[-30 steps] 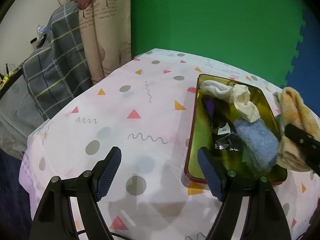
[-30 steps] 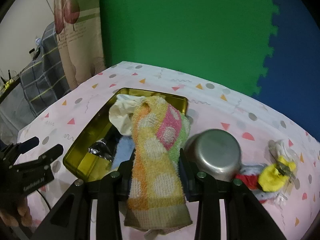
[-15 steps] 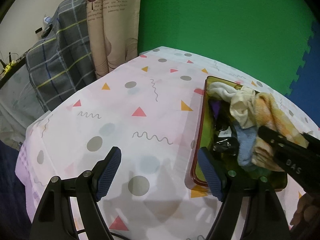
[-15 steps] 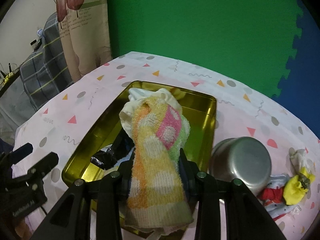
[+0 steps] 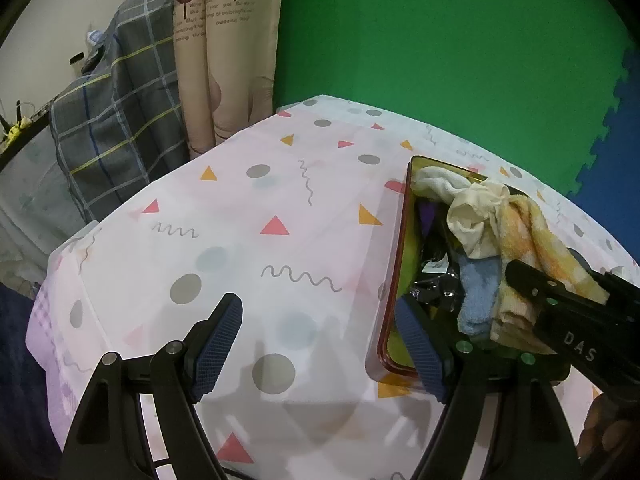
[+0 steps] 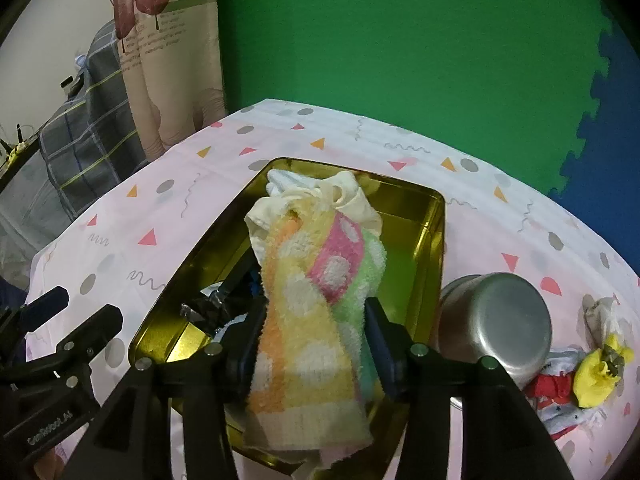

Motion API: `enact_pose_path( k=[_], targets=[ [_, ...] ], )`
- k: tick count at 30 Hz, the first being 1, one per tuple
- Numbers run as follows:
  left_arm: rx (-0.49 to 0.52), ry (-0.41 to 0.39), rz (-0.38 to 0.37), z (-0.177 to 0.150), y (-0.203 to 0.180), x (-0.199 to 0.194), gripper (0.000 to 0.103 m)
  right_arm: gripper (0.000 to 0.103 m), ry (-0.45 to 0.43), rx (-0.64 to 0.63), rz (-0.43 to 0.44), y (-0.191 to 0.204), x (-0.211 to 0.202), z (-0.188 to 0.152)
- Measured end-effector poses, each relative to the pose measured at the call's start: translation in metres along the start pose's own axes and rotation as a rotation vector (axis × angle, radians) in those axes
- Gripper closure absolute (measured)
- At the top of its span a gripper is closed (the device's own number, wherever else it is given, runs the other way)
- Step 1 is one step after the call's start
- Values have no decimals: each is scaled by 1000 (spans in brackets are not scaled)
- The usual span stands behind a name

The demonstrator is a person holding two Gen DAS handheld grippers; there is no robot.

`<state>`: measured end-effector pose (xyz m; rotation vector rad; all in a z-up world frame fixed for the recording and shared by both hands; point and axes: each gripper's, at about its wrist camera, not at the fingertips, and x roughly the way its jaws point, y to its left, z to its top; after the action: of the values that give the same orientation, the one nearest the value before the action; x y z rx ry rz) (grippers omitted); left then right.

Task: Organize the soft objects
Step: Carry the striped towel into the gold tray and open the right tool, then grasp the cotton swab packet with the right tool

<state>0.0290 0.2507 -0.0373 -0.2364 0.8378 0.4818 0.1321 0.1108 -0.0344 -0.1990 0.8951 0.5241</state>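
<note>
Towel [image 6: 316, 320] draped over pile in gold tray [image 6: 430, 248], lower end overhanging near rim. Lay between right gripper [image 6: 314, 350] pads, jaws just been opening, gap visible at right pad: release over tray, judged drop-off. Left gripper [image 5: 320, 344] spread wide, empty, hovering above tablecloth [image 5: 240, 240] beside tray. Counted: one tray, one steel pot [image 6: 496, 320], small heap of soft bits [image 6: 580, 376] waiting beyond pot.
</note>
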Motion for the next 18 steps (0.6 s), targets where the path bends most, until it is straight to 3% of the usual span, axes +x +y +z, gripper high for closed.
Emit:
enact_pose_path(
  k=[7,18],
  targets=[
    [4,-3,-2,0,-2,-1,27,43,-13,-7,-10,-2,-12,-2],
    [18,-12,-3,0,-4,-1,27,42,-37,-13,-6,-4,-34,-6]
  ],
)
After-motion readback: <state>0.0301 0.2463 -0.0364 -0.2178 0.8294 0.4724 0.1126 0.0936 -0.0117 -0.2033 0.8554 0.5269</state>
